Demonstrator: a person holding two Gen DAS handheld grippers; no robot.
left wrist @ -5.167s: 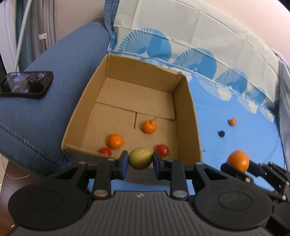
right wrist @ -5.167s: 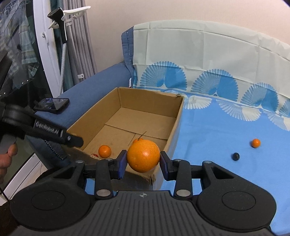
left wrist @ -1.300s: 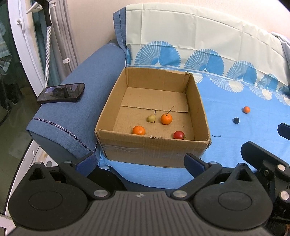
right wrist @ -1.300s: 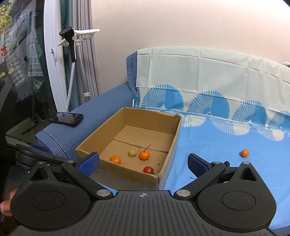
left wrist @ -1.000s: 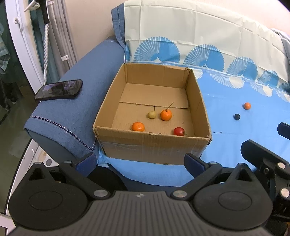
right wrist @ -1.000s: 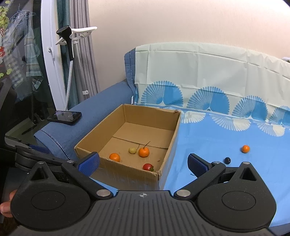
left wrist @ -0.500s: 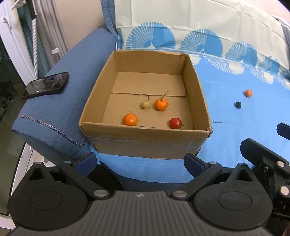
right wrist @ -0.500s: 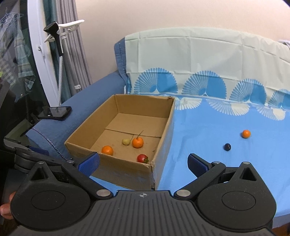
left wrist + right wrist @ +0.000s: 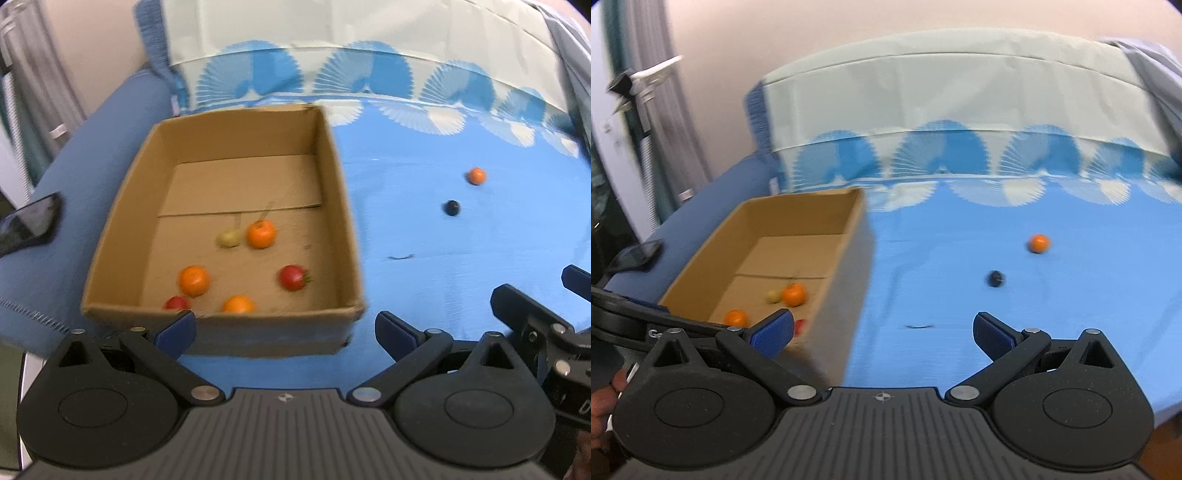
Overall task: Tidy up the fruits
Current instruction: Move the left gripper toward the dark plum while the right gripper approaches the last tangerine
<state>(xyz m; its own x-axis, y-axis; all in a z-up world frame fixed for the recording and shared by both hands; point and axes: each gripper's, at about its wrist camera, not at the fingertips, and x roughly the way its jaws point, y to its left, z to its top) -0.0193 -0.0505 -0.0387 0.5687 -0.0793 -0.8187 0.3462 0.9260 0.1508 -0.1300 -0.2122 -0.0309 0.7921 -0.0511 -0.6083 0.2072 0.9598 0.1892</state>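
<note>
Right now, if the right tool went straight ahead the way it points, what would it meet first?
Probably the bare blue sheet. The right tool, open and empty, aims between the cardboard box and the small dark fruit; blur makes depth uncertain.

The left gripper (image 9: 283, 328) hangs wide open and empty before an open brown cardboard box (image 9: 334, 173) on a blue fan-patterned cloth (image 9: 424, 280). Inside lie three orange fruits, two red ones and a pale yellow one (image 9: 229, 238). A small orange fruit (image 9: 476, 175) and a dark round berry (image 9: 451, 208) sit on the cloth, well apart from the box.
</note>
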